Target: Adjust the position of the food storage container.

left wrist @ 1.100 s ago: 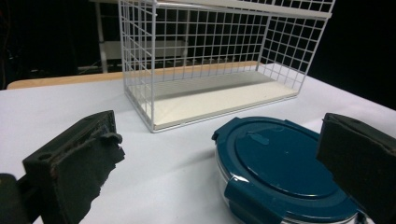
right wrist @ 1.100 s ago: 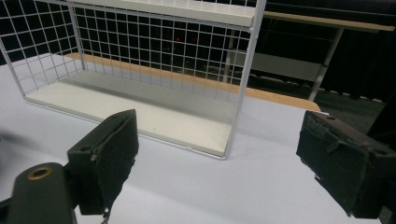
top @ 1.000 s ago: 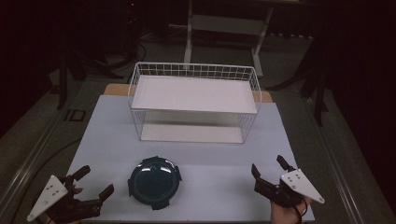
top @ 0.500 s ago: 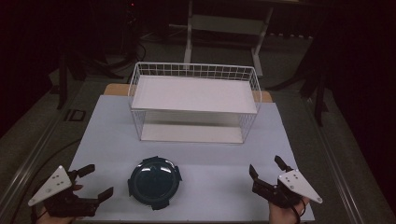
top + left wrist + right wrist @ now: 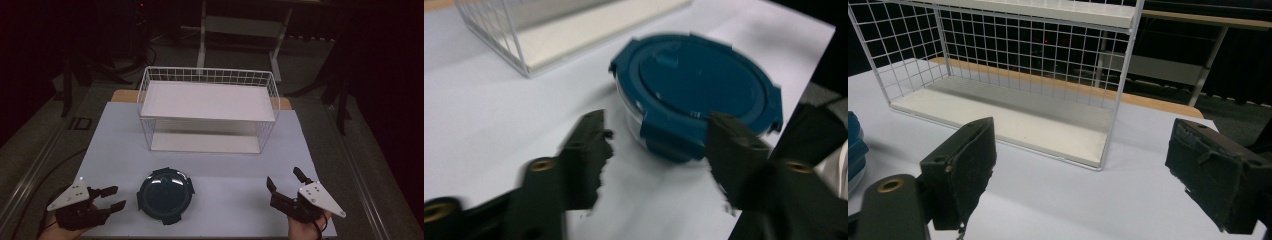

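A round clear container with a dark blue clip lid [image 5: 165, 195] sits on the white table near the front, left of centre. My left gripper [image 5: 116, 197] lies just to its left and points at it. Its jaws have just been closing and stand partly apart with nothing between them. In the left gripper view the container [image 5: 704, 75] sits just beyond the fingertips [image 5: 594, 130], apart from them. My right gripper [image 5: 284, 177] rests open at the front right. In its own view the jaws [image 5: 1078, 155] spread wide over bare table.
A white wire basket rack [image 5: 207, 75] with two white shelves stands at the middle back of the table [image 5: 225, 165]. In the right gripper view the rack [image 5: 998, 50] is straight ahead, with the blue lid's edge [image 5: 853, 145] at far left. Dark floor surrounds the table.
My left gripper has slid right towards the container and its jaws have narrowed. The right gripper and the container have not moved.
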Tool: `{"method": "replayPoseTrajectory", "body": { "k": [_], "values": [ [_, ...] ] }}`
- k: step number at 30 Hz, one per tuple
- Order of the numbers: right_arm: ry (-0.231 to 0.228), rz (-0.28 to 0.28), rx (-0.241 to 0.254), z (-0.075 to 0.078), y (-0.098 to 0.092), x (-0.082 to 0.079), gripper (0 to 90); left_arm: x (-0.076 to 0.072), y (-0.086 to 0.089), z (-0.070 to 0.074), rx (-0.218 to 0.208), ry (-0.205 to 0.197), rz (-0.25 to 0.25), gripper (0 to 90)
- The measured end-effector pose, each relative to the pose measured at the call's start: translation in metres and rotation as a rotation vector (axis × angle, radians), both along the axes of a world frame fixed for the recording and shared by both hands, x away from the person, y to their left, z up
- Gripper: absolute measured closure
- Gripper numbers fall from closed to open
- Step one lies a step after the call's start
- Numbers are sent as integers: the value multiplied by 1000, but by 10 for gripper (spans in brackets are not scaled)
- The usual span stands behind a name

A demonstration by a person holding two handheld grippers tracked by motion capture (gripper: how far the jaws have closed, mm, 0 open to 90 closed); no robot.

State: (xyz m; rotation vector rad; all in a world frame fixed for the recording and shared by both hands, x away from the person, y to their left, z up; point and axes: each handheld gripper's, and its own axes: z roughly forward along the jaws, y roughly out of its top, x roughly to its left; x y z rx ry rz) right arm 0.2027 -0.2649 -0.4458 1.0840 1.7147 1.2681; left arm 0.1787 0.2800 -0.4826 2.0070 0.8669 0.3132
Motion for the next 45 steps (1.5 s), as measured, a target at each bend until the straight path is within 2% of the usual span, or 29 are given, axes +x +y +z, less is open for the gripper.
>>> {"method": "replayPoseTrajectory", "body": {
  "k": [1, 2, 3, 5, 6, 7, 8, 15, 17, 18, 21, 22, 27, 28, 31, 33, 34, 35, 36, 41, 45],
  "values": [
    [2, 1, -1, 0, 0, 0, 126, 1, -1, -3, 21, 17, -8, 616],
    [2, 1, -1, 0, 0, 0, 126, 1, -1, -3, 21, 17, -8, 677],
    [2, 2, -3, 0, 0, 0, 126, 3, -4, -7, 56, 44, -7, 677],
    [2, 4, -4, 0, 0, 1, 126, 5, -7, -11, 95, 68, -16, 797],
    [3, 5, -4, 0, 0, 1, 126, 6, -8, -12, 94, 75, -26, 854],
    [4, 4, -2, 0, 0, 1, 126, 7, -10, -14, 90, 74, -27, 878],
    [4, 4, -1, 0, -1, 1, 126, 9, -12, -15, 89, 90, -33, 890],
    [5, 4, 4, 0, -2, 1, 126, 14, -23, -20, 94, 103, -56, 899],
    [8, 5, 4, 0, -2, 1, 126, 16, -25, -21, 86, 103, -63, 899],
    [8, 6, 4, 0, -2, 1, 126, 19, -27, -22, 68, 114, -66, 899],
    [7, 7, 2, 0, -2, 1, 126, 20, -27, -23, 72, 109, -64, 899],
    [9, 7, 7, 0, -2, 1, 126, 21, -27, -23, 61, 116, -60, 899],
    [13, 9, 5, -1, -1, 2, 126, 25, -31, -22, 71, 120, -63, 899],
    [13, 10, 6, 0, -1, 2, 126, 27, -35, -22, 58, 125, -68, 899],
    [14, 10, 4, 0, -1, 1, 126, 31, -40, -21, 71, 118, -75, 899],
    [14, 10, 5, -1, -1, 2, 126, 34, -45, -20, 67, 122, -87, 898],
    [14, 11, 6, -1, -1, 2, 126, 37, -49, -18, 48, 124, -97, 898],
    [14, 11, 6, -1, -1, 2, 126, 37, -49, -18, 48, 124, -97, 898],
    [14, 12, 6, -1, -1, 2, 126, 39, -54, -16, 72, 112, -101, 898],
    [19, 14, 8, -1, -2, 2, 126, 43, -57, -17, 68, 118, -99, 898],
    [26, 14, 9, -2, -1, 4, 126, 46, -66, -16, 80, 111, -109, 899]
  ]
}}
